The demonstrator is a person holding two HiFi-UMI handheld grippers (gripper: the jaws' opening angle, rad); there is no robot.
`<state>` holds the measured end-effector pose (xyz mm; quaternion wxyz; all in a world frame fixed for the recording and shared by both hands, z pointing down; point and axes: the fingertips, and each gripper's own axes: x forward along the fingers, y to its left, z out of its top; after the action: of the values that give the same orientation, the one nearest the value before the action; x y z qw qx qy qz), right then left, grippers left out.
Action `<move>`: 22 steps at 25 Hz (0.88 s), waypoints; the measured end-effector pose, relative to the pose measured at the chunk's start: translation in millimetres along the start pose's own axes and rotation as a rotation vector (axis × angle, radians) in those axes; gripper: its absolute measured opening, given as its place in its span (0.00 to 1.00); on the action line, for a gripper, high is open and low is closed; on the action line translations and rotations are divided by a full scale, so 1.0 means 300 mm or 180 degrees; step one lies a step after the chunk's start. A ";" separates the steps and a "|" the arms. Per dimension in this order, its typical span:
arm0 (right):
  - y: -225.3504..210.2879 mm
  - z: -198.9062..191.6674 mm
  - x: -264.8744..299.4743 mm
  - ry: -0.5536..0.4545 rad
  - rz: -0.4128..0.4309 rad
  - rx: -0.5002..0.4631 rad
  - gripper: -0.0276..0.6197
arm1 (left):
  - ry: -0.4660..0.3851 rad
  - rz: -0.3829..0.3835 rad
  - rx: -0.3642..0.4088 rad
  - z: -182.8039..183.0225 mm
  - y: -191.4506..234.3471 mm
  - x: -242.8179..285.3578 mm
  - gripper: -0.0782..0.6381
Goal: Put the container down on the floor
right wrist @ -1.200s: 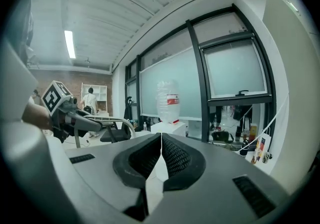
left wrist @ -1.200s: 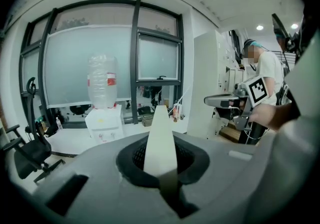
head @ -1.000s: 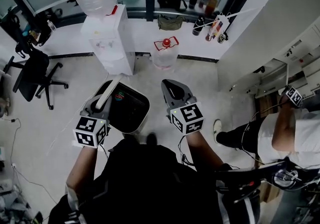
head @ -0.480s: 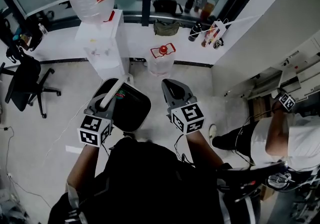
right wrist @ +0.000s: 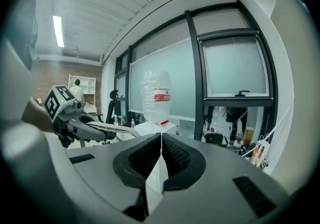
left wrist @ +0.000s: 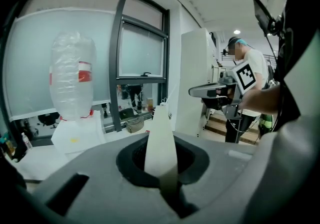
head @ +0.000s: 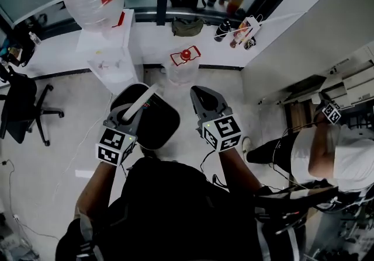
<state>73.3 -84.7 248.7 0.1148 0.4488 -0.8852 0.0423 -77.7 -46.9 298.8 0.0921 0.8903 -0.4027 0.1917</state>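
Evidently the set-down is incomplete. The left gripper [left wrist: 163, 180] is clamped narrow on the handle [left wrist: 160, 138] of the container [head: 153, 126], which appears to hang at its 1 o'clock over the floor [head: 64, 137]. The right gripper [right wrist: 161, 139] is fully closed and empty. Remaining: lower, release.

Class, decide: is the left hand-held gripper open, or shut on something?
Shut on the white handle: the left gripper view shows the left hand-held gripper pinching that strip.

Floor [head: 49, 157] bears dispenser [head: 111, 49], chair [head: 17, 108], perhaps jug [head: 182, 68].
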 end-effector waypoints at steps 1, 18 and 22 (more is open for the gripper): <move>-0.004 -0.005 0.014 0.0021 -0.0012 0.0018 0.06 | 0.0013 -0.0046 0.0020 0.003 0.011 0.018 0.14; -0.024 -0.011 0.260 0.0355 -0.0081 -0.0090 0.06 | 0.0057 -0.0808 0.0465 0.013 0.183 0.212 0.14; -0.005 -0.045 0.307 0.0452 0.0201 -0.0193 0.06 | 0.0089 -0.0958 0.0583 -0.001 0.206 0.248 0.14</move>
<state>24.0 -155.5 283.9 0.1895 0.4128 -0.8895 0.0509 -79.4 -138.1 330.6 0.0439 0.9424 -0.2445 0.2240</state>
